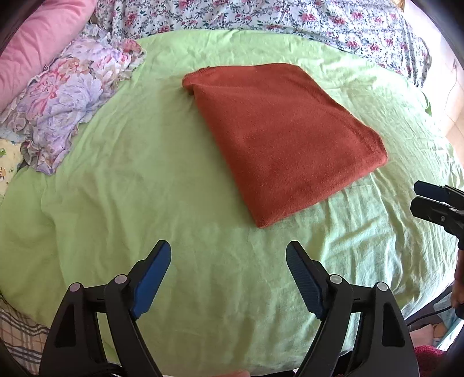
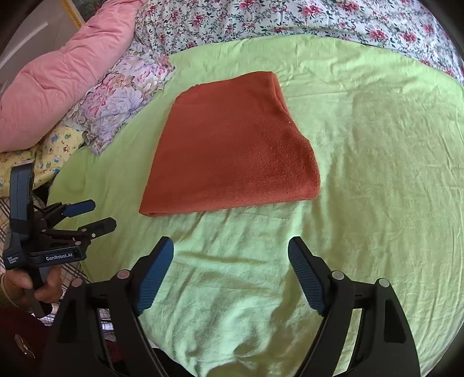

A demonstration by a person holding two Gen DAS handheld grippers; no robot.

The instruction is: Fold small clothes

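Observation:
A rust-red knit garment (image 1: 278, 136) lies folded into a flat rectangle on the light green sheet (image 1: 145, 185); it also shows in the right wrist view (image 2: 232, 148). My left gripper (image 1: 228, 249) is open and empty, held above the sheet short of the garment's near corner. It appears at the left of the right wrist view (image 2: 100, 214), open. My right gripper (image 2: 231, 246) is open and empty, short of the garment's near edge. Its fingers (image 1: 429, 200) enter the left wrist view at the right edge.
A floral lilac pillow (image 1: 66, 95) and a pink quilt (image 1: 34, 37) lie at the left. A flowered bedspread (image 1: 261, 14) runs along the back. A yellow patterned cloth (image 2: 55, 148) lies beside the pillow. The green sheet (image 2: 377, 174) extends around the garment.

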